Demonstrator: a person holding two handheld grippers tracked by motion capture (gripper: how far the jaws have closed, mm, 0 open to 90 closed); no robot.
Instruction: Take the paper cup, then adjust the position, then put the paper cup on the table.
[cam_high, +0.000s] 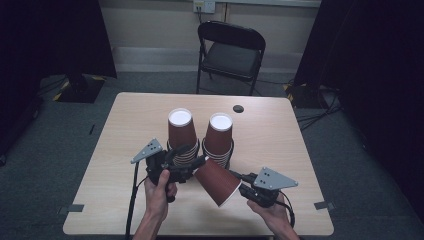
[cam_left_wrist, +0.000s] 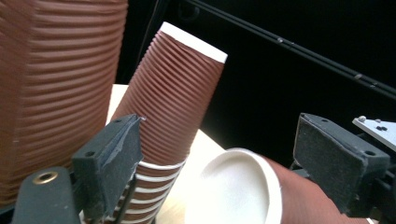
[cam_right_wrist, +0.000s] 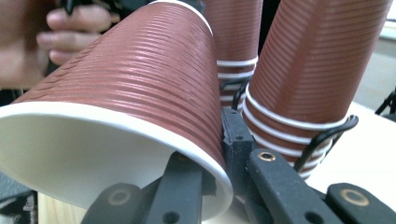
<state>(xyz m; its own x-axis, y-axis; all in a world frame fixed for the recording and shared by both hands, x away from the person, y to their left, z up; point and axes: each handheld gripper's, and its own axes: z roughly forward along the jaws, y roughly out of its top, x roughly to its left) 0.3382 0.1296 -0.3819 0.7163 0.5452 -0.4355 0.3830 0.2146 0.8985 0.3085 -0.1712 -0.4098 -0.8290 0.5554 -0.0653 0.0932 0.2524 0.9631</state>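
My right gripper (cam_high: 243, 188) pinches the rim of a brown ribbed paper cup (cam_high: 218, 181), one jaw inside its mouth, one outside. The cup lies tilted, base toward my left gripper (cam_high: 192, 164), whose wide-open jaws flank that base, near the two inverted cup stacks (cam_high: 181, 135) on the table (cam_high: 280, 135)

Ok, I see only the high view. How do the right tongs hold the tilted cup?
Observer: The right tongs are shut on the rim of the cup, with one jaw inside and one outside.
Operator: And are the left tongs closed on its base?
Observer: No. The left tongs are open, and the white base lies between the jaws. I cannot tell if a jaw touches it.
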